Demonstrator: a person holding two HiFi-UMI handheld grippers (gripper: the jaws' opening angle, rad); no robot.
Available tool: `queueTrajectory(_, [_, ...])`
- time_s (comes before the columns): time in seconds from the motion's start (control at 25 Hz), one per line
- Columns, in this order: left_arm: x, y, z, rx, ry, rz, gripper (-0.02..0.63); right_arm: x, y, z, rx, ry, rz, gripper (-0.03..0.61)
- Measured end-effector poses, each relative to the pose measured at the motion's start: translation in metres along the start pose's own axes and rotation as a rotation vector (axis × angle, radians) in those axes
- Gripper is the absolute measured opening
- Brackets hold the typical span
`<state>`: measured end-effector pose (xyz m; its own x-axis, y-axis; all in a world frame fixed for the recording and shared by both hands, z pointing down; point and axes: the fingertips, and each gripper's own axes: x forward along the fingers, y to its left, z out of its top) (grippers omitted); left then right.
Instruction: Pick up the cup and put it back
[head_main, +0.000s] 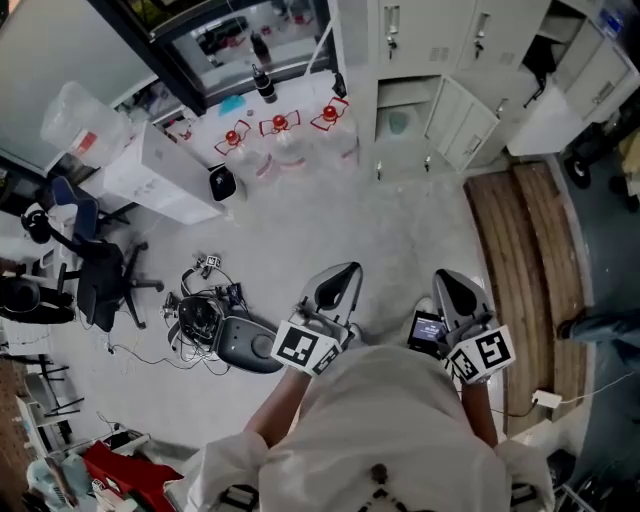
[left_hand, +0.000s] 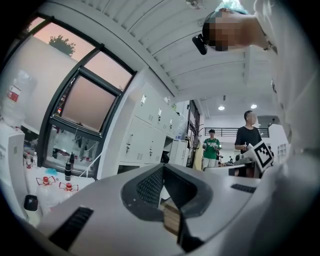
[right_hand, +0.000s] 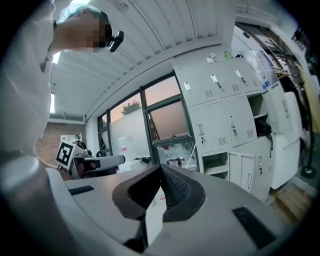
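I cannot make out a cup in any view. Both grippers are held close to the person's chest and point out over the grey floor. In the head view my left gripper (head_main: 344, 272) has its jaws together with nothing between them. Its own view shows the tips of that left gripper (left_hand: 162, 168) meeting against a background of window and lockers. My right gripper (head_main: 446, 277) is level with it to the right, also shut and empty. In the right gripper view, the right gripper (right_hand: 161, 168) closes to a point, with the left gripper's marker cube (right_hand: 65, 154) off to the side.
White lockers (head_main: 440, 60) line the far wall, one low door open. Red-capped water bottles (head_main: 280, 128) stand by a white box (head_main: 160, 175). A dark device with cables (head_main: 215, 328) and an office chair (head_main: 100, 275) are at left, wooden boards (head_main: 525, 270) at right. Two people (left_hand: 211, 148) stand far off.
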<state>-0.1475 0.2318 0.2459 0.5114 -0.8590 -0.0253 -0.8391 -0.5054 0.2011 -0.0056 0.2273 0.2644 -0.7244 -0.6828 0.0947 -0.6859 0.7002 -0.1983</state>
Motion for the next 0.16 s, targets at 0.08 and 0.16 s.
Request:
queueTrajectory(0.08, [-0.017,0.008,0.0,0.004,-0.002,-0.009,0.008,0.001,0.017,-0.003,-0.002,-0.004,-0.011,0.025])
queueTrajectory(0.16, [-0.032,0.015,0.001,0.003,-0.006,-0.017,0.008,0.002,0.033,-0.007,0.003,-0.006,-0.021,0.025])
